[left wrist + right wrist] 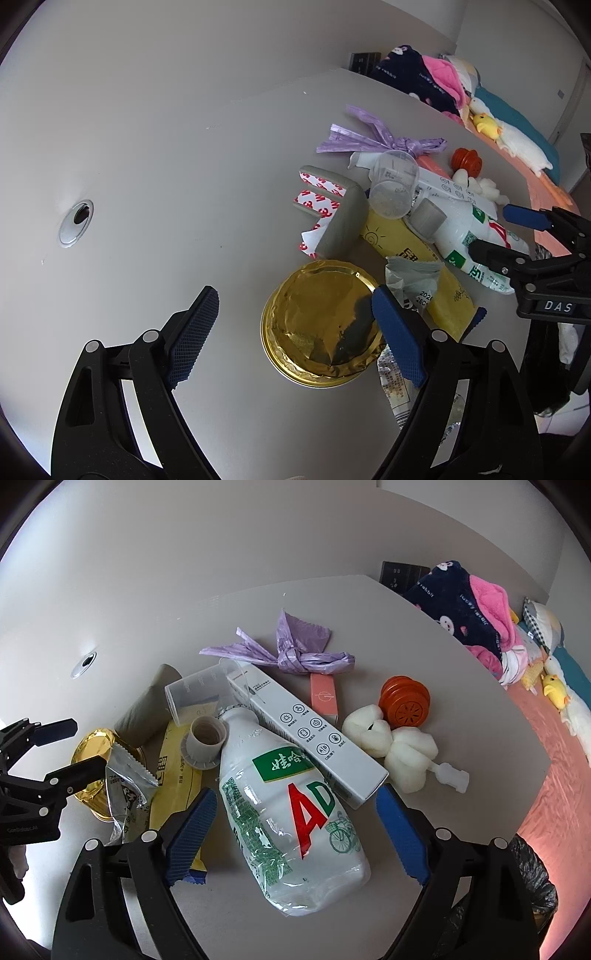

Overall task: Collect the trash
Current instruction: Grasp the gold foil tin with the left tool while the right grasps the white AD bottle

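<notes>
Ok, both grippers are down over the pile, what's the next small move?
Probably close the right gripper on the white bottle: it lies on the table between the open fingers, which don't yet touch it. The left gripper stands open around the gold foil dish, so it could close likewise.

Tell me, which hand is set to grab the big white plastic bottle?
Right. The right gripper already has its open jaws on both sides of the white plastic bottle; the left gripper sits over the gold foil dish.
</notes>
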The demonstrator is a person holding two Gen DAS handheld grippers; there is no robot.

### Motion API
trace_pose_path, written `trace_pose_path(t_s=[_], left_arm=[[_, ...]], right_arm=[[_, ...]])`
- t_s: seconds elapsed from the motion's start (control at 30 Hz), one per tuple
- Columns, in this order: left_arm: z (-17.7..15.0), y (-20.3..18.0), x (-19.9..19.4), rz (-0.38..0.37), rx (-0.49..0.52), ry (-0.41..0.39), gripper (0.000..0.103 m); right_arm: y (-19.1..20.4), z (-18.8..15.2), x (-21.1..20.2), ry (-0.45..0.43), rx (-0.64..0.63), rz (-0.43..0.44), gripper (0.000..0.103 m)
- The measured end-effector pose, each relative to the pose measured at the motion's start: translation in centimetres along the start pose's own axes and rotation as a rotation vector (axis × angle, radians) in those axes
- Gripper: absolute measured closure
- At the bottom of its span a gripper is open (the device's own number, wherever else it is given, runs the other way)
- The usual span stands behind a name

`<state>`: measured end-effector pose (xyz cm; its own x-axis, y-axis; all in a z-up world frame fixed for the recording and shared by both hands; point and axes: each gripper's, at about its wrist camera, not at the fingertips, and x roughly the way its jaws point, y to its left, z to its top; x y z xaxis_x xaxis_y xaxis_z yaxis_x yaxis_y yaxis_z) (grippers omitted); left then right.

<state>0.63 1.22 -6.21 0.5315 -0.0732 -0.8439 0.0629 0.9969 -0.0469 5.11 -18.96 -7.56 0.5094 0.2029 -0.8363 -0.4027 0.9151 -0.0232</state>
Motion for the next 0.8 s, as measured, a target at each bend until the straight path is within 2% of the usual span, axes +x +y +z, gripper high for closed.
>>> trace_pose_path(t_s=[0.17,0.23,0.3,0.43,0.57,0.63,0.8], left_arm=[[0.3,0.0,0.0,-0.030,-0.016,0.013,0.019],[0.4,-0.3,-0.2,-0.041,-0.011,0.005,0.014],[0.4,-0.6,-0.3,-0.045,0.002,-0.004,0.014],[0.5,-1.2,0.7,-0.009,0.027,0.012,0.014],[0.4,-1.2,0.8,-0.016,0.020,-0.003,0.014],[0.3,-1.1,0.8,-0.021,0.018,-0.012,0.014],[-0.1,-0.6,0.7,-0.036,-0.011,-0.018,0.014]], right_arm=[[0.7,0.1,0.7,0.005,-0.042,-0.020,0.014],[0.9,0.2,0.8,0.002,-0.050,-0.022,0.014],[0.9,0.3,0.9,-0.001,-0.053,-0.022,0.014],[1.2,0.3,1.0,-0.005,-0.072,-0.033,0.014],[1.5,0.3,1.2,-0.009,-0.092,-0.049,0.014],[1.8,0.2,1.2,-0.013,-0.107,-0.065,0.017],[3.0,0.0,1.0,-0.025,-0.156,-0.086,0.032]])
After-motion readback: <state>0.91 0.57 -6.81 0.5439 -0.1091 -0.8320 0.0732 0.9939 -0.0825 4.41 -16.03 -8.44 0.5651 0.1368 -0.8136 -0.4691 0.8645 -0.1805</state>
